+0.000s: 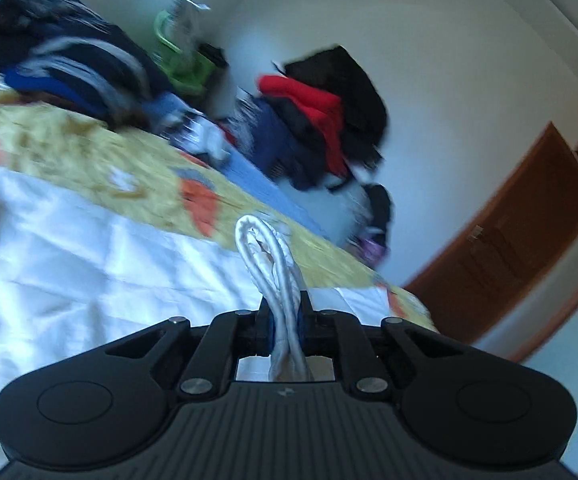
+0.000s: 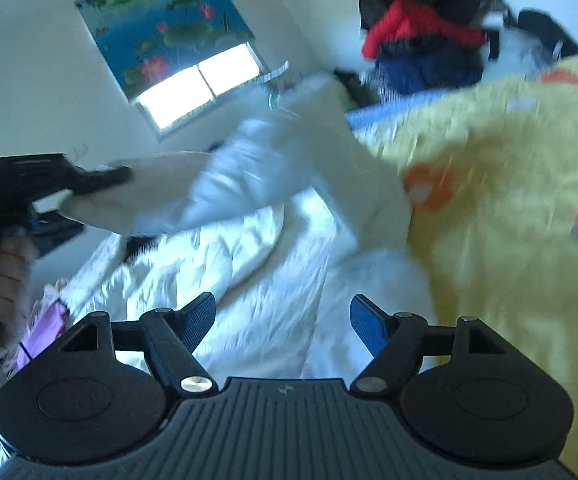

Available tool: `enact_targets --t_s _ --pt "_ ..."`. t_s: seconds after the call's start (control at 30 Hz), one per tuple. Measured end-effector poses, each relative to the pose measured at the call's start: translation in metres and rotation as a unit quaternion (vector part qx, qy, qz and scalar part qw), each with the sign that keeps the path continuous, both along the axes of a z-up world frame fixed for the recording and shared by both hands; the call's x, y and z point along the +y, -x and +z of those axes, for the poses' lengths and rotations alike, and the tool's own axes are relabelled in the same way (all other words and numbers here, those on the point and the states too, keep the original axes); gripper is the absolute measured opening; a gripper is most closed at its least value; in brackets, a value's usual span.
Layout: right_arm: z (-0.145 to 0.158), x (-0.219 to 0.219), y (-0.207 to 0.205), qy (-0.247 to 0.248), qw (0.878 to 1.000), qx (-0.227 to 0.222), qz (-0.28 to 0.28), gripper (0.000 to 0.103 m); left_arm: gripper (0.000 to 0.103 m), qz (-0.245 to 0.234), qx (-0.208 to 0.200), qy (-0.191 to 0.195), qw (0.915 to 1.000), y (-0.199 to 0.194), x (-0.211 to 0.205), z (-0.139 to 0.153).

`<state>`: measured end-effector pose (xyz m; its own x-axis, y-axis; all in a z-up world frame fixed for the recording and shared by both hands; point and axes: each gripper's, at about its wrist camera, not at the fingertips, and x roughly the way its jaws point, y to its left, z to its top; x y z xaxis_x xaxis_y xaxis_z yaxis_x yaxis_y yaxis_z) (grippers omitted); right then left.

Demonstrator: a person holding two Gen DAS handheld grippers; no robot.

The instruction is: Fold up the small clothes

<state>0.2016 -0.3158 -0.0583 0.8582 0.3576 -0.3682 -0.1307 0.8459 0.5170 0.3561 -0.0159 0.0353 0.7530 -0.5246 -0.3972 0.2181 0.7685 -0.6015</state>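
Observation:
A white garment (image 1: 69, 248) lies spread on a yellow patterned bedspread (image 1: 69, 140). My left gripper (image 1: 285, 308) is shut on a bunched white edge of the garment (image 1: 267, 248), which sticks up between the blue pads. In the right wrist view the same left gripper (image 2: 127, 174) shows at the left, held by a hand (image 2: 1, 276), lifting a fold of the white garment (image 2: 257, 168) off the bed. My right gripper (image 2: 283, 318) stands open over the white cloth with nothing pinched between its blue pads.
Piles of dark, blue and red clothes (image 1: 321, 120) lie along the bed's far side by the white wall. A green basket (image 1: 181, 64) stands behind them. A brown door (image 1: 529, 232) is at the right. A window with a flowered blind (image 2: 161, 32) is behind.

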Motion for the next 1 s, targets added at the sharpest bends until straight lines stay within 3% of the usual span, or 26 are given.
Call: enact_targets --t_s 0.3,0.5,0.6,0.93,0.97,1.0 --pt "0.000 0.034 0.005 0.025 0.999 0.024 0.033 0.079 0.010 0.090 0.025 -0.094 0.9911 0.004 0.041 -0.040" --pt "0.005 0.036 0.009 0.033 0.998 0.031 0.034 0.080 0.010 0.115 0.024 -0.119 0.9859 -0.009 0.058 -0.045" --pt "0.006 0.035 0.008 0.035 0.998 0.034 0.034 0.080 0.010 0.133 0.043 -0.143 0.9798 -0.014 0.066 -0.052" --pt "0.010 0.038 -0.009 0.033 0.997 0.041 0.055 0.081 0.011 0.150 0.112 -0.172 0.9671 -0.031 0.087 -0.093" --pt "0.015 0.036 -0.014 0.028 0.997 0.036 0.059 0.081 0.016 0.152 0.116 -0.165 0.9676 -0.030 0.089 -0.094" --pt "0.020 0.033 -0.021 0.019 0.997 0.033 0.061 0.081 0.029 0.157 0.126 -0.159 0.9665 -0.028 0.092 -0.092"
